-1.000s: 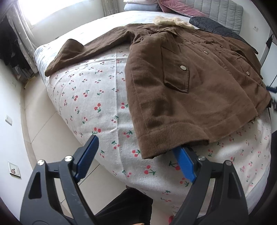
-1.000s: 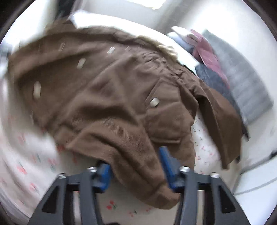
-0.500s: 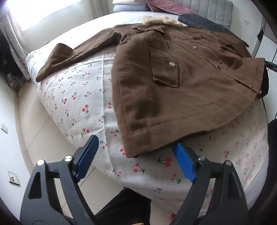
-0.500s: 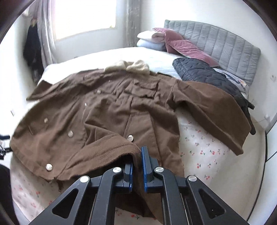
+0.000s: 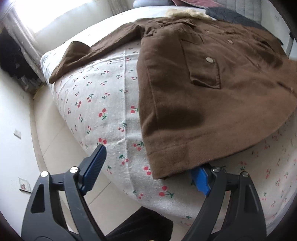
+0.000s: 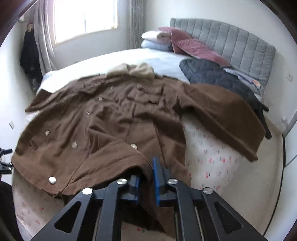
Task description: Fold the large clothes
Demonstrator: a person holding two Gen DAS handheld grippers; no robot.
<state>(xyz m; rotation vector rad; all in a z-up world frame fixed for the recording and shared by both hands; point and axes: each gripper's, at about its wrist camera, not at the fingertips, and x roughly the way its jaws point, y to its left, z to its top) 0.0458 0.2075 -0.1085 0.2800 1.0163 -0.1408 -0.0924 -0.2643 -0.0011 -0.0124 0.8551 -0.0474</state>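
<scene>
A large brown coat with a pale fur collar lies spread on the cherry-print bed sheet. My left gripper is open at the coat's lower left hem corner; its right finger is partly under the hem. In the right wrist view the coat lies across the bed with both sleeves out. My right gripper is shut on the coat's lower right hem corner, which is lifted and folded over.
Pillows and a pink blanket lie by the grey headboard. A dark quilted garment lies at the far right of the bed. The floor lies beyond the bed's left edge. A window is behind.
My right gripper closed on the hem corner and has lifted it up and over the coat. My left gripper moved closer to the left hem corner and stayed open.
</scene>
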